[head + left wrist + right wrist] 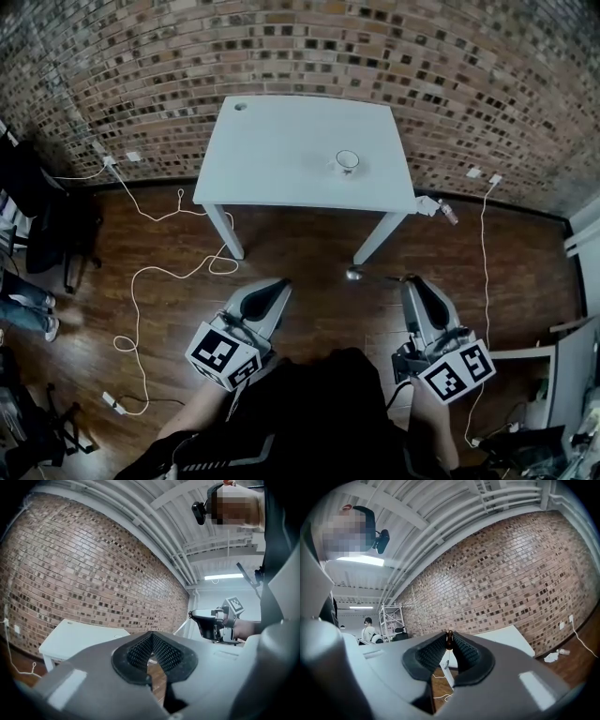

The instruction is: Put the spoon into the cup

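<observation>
Your right gripper (409, 279) pinches the end of the spoon (370, 276). The spoon sticks out level to its left, bowl end farthest, above the wooden floor (309, 253). Your left gripper (279, 284) is empty, its tips pressed together, well to the left of the spoon. The cup (347, 161) stands ahead of the right gripper and slightly left, on the white table (281, 150). The table's near edge lies between the spoon and the cup. A white cable (141, 281) loops on the floor left of your left gripper. A brick wall (375, 47) stands behind the table.
</observation>
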A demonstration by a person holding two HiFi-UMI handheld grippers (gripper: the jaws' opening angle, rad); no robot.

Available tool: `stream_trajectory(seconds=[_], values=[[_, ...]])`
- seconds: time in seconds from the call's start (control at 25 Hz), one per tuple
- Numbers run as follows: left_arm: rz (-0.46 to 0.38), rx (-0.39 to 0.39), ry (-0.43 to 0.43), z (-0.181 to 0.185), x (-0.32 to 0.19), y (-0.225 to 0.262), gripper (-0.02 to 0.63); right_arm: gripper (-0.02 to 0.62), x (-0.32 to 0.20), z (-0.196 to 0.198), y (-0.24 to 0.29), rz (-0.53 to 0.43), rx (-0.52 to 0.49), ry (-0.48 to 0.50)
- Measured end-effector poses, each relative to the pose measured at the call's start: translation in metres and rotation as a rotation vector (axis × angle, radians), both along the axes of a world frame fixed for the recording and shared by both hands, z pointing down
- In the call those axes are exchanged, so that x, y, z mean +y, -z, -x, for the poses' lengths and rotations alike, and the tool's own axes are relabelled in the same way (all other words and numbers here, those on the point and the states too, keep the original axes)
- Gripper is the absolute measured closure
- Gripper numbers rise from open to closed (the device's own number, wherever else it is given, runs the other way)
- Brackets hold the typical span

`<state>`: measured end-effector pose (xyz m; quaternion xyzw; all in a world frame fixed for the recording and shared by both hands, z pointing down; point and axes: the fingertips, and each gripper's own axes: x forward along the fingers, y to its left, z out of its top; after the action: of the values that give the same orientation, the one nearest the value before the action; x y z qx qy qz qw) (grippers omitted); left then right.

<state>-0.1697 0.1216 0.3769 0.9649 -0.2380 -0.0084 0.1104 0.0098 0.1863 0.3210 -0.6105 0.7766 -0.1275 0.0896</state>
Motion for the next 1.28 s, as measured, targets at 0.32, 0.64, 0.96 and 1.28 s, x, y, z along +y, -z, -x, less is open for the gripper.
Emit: stream_trajectory(seconds=[0.32, 0.64, 0.96, 1.28], values=[[0.001, -0.020, 0.048, -0.049, -0.037, 0.007, 0.612, 0.545, -0.052, -0.042, -0.001, -0.005, 0.000, 0.086], [-0.018, -0.071, 0.085, -0.100, -0.076, 0.018, 0.612, 0.545, -0.102, -0.091, 0.001, -0.032, -0.035, 0.148], [-0.028, -0.109, 0.154, -0.160, -0.123, 0.022, 0.612, 0.545, -0.141, -0.169, -0.007, -0.022, -0.066, 0.176], [-0.020, -0.167, 0.167, -0.186, -0.174, 0.015, 0.612, 0.545, -0.199, -0.196, -0.023, -0.014, -0.111, 0.201]])
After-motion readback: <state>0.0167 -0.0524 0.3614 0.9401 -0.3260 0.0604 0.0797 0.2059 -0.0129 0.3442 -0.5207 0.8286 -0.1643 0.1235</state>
